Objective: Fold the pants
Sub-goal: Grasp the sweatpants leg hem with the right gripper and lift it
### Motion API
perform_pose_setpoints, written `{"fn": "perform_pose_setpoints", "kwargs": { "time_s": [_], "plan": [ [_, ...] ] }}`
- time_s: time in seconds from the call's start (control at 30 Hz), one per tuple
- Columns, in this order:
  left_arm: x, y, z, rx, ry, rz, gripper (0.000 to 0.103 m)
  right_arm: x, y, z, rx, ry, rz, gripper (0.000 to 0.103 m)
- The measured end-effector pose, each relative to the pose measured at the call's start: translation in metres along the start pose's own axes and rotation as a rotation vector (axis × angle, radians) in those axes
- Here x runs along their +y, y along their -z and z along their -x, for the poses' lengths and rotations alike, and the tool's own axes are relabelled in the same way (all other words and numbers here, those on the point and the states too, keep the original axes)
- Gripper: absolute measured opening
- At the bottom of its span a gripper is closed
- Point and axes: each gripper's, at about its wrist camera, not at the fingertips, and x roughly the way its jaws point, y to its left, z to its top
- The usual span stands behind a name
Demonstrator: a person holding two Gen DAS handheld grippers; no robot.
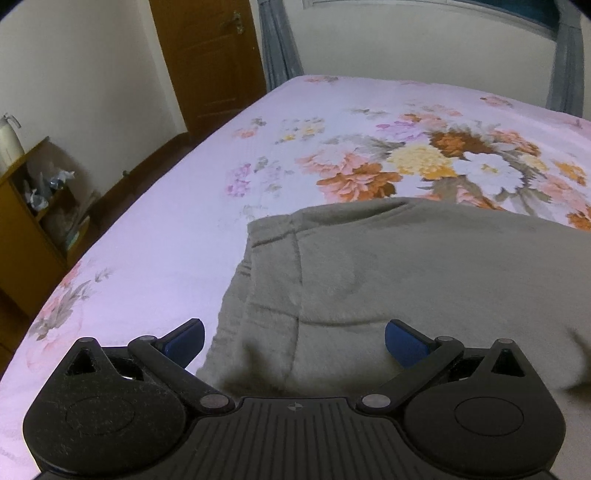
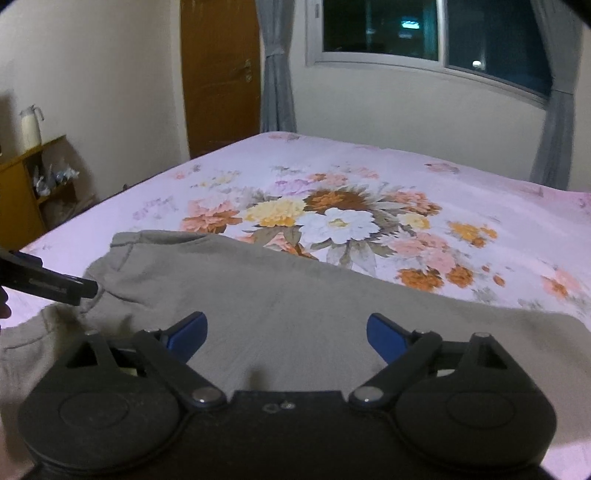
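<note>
Bedroom setup, with a bed under a pink floral sheet filling most of both views, a brown door and grey curtains far ahead of the fingers, and a dark window beyond them in the right wrist view. Off to the left of the fingers there's a wooden shelf with a white flask on top.

Pants — grey-green, fleecy — lie flat on the sheet, right under and ahead of both sets of fingers. The left gripper has its blue pads spread wide, holding nothing, with the pants' left edge just inside the left pad. The right gripper is spread wide too, empty, hovering over the middle of the fabric. In the right wrist view the left gripper pokes in from the left — its tip sits at the pants' rumpled end.
</note>
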Motion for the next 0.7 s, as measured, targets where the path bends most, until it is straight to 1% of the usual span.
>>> {"fn": "perform_pose_setpoints", "kwargs": {
  "time_s": [0.1,0.13,0.2,0.27,0.37,0.43,0.53,0.63,0.67,0.7],
  "plan": [
    [0.002,-0.007,-0.022,0.026,-0.004,0.005,0.103,-0.004,-0.010,-0.030,0.038,-0.020,0.041,0.092],
    [0.002,-0.009,-0.027,0.028,-0.008,0.004,0.103,-0.006,-0.013,-0.039,0.045,-0.026,0.053,0.090],
    [0.004,-0.013,-0.040,0.040,-0.023,-0.004,0.103,-0.010,-0.020,-0.059,0.071,-0.049,0.073,0.082],
    [0.007,-0.016,-0.050,0.045,-0.037,0.001,0.103,-0.012,-0.027,-0.076,0.094,-0.060,0.096,0.081],
    [0.015,-0.019,-0.064,0.059,-0.057,0.013,0.103,-0.013,-0.036,-0.105,0.124,-0.032,0.168,0.082],
    [0.018,-0.021,-0.076,0.068,-0.065,0.009,0.103,-0.017,-0.043,-0.121,0.140,-0.026,0.183,0.082],
    [0.020,-0.022,-0.092,0.092,-0.050,0.008,0.103,-0.020,-0.049,-0.141,0.164,-0.008,0.205,0.082],
    [0.020,-0.020,-0.101,0.101,-0.047,0.007,0.103,-0.022,-0.050,-0.158,0.196,-0.006,0.229,0.076],
    [0.021,-0.018,-0.104,0.100,-0.048,0.007,0.101,-0.023,-0.049,-0.162,0.209,-0.013,0.231,0.073],
    [0.020,-0.017,-0.107,0.106,-0.033,0.014,0.090,-0.024,-0.049,-0.167,0.226,-0.020,0.234,0.067]
  ]
}}
